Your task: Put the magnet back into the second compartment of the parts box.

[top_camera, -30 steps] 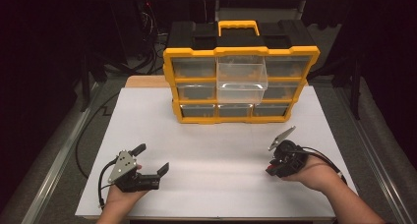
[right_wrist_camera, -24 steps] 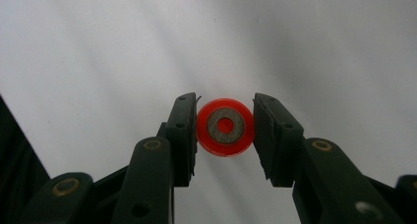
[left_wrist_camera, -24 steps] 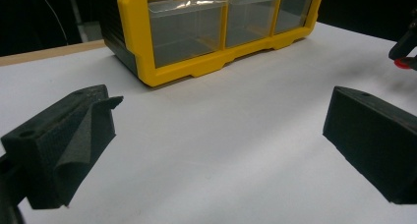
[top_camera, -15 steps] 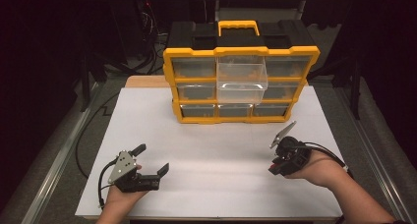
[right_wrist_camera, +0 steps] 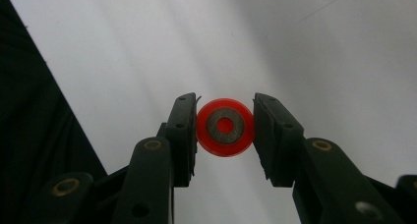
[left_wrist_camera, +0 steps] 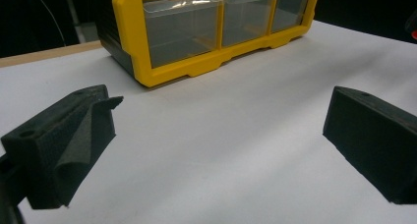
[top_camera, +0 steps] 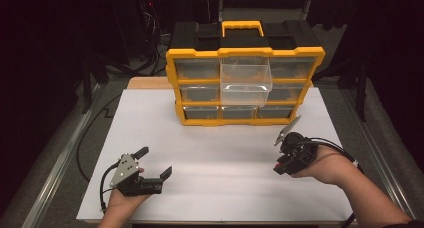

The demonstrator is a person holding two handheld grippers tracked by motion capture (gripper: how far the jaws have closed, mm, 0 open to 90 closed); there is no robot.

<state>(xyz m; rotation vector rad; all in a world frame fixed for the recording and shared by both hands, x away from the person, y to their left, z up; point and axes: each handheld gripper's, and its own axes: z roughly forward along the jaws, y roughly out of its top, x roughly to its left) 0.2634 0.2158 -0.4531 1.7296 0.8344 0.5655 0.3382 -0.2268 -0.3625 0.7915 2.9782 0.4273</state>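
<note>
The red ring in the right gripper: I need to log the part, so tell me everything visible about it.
The red ring is a small round disc, seemingly glossy red plastic, with a grey metal-looking washer face and a small centre hole showing red. It faces the camera, clamped edge-on between the right gripper pads, above the white table. Nothing else touches it.

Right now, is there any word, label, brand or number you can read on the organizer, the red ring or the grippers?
None: no text on the yellow organizer, its clear drawers, the red ring in the right gripper, or the left gripper.
</note>
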